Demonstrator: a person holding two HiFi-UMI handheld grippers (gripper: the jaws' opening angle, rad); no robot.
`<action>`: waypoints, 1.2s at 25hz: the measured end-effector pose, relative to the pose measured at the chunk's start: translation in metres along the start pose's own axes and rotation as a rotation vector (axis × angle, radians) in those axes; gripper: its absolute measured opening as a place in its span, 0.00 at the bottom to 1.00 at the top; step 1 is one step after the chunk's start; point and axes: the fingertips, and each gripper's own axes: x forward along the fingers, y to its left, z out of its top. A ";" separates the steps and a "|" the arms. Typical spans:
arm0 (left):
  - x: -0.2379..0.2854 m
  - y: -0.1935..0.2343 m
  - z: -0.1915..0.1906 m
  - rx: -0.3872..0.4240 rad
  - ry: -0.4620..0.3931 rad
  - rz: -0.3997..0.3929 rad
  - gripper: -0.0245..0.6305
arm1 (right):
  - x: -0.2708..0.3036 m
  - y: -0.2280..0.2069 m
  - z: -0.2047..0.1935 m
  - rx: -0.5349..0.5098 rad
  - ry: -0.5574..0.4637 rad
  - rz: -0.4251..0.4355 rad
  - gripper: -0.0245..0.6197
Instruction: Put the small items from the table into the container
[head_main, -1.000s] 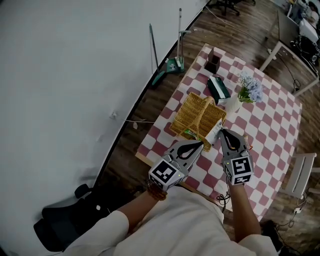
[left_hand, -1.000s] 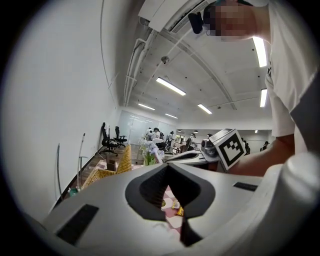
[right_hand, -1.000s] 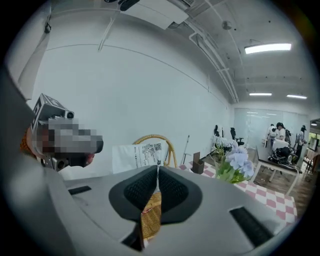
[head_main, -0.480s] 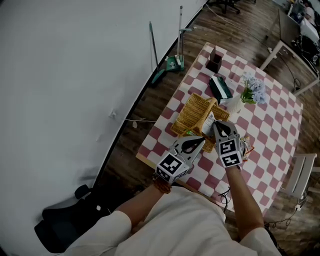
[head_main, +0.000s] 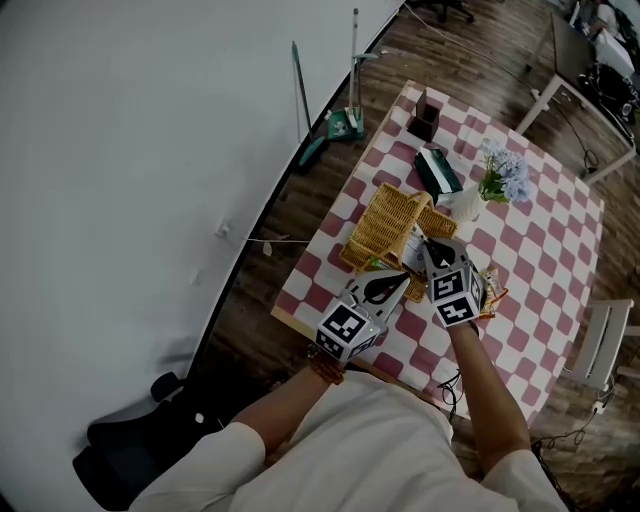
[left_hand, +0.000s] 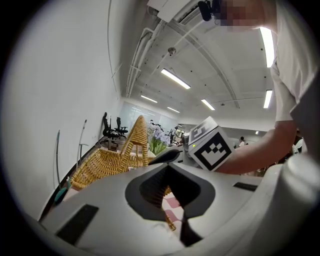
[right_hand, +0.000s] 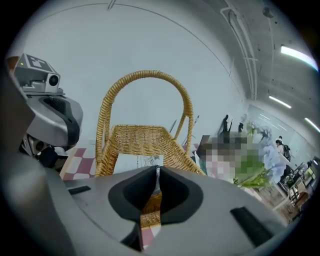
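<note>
Where the head view looks down on the checkered table (head_main: 540, 250), the wicker basket (head_main: 385, 225) sits by its left edge towards the near corner, long axis along that edge. The left gripper (head_main: 395, 280) and right gripper (head_main: 428, 248) meet at its near end. In the left gripper view the jaws are together, empty. In the right gripper view the jaws are opening, thinly pinching a white packet (right_hand: 137, 161) that lies lengthwise in the basket, its print too small to read.

Cream top (head_main: 370, 450), sleeves ending near the elbows, brown bead bracelet (head_main: 318, 375) at left wrist, grey moulded left gripper (head_main: 403, 279) and right gripper (head_main: 424, 243), black-and-white marker cubes (head_main: 346, 329), right jaws opening on thin white packet (right_hand: 158, 176)
</note>
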 end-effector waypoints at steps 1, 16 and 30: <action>0.000 -0.001 0.001 -0.002 -0.001 0.000 0.08 | -0.001 0.000 0.000 0.009 -0.005 0.003 0.11; 0.004 -0.032 0.032 0.012 -0.055 -0.057 0.08 | -0.077 -0.019 0.013 0.172 -0.193 -0.034 0.11; 0.015 -0.117 0.091 0.042 -0.165 -0.233 0.08 | -0.203 -0.023 0.007 0.302 -0.359 -0.132 0.11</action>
